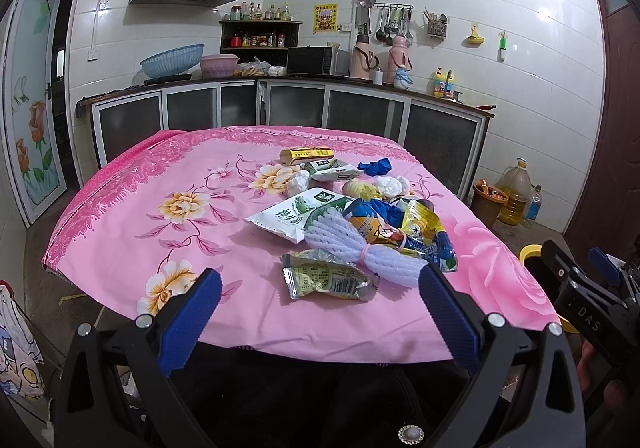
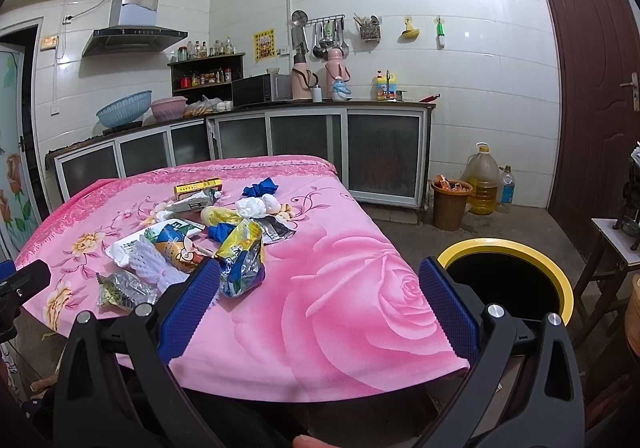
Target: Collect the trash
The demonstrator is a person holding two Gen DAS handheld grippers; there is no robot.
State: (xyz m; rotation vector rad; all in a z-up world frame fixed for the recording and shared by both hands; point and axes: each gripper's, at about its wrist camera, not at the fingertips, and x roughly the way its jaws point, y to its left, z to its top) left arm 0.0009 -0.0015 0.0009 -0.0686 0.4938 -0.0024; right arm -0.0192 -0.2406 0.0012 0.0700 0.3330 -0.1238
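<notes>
Step in hand: I judge this to be the very start of collecting; nothing is gripped and the litter still lies in a heap on the table point(image 1: 120, 208).

Left gripper point(image 1: 320, 296): my fingers are spread wide with nothing between them, low in the frame at the table's near edge, aimed at the heap.

Right gripper point(image 2: 320, 296): also spread wide and empty, bottom centre of the right wrist view, over the big printed rose on the pink cloth.

Trash pile point(image 1: 352, 216): centre of the left wrist view. Nearest me lies a crumpled foil wrapper point(image 1: 326, 277); just behind it a white foam net point(image 1: 360, 252), touching a white-and-green pouch point(image 1: 296, 213) and a yellow-and-blue snack bag point(image 1: 424, 232). Further back are white tissue wads point(image 1: 390, 185), a blue glove point(image 1: 374, 166) and a yellow box point(image 1: 306, 155).

Bin point(image 2: 532, 252): yellow-rimmed, dark inside, lower right of the right wrist view, just beside the table's right edge and below its top.

Poor view: the pile overlaps itself, so I cannot tell exactly how many pieces lie under the foam net.

Next move: I would probably take the foil wrapper first, since it lies apart from the rest. It lies flat, so the fingers must come down steeply to pinch a raised crease, then carry it right to the bin.
</notes>
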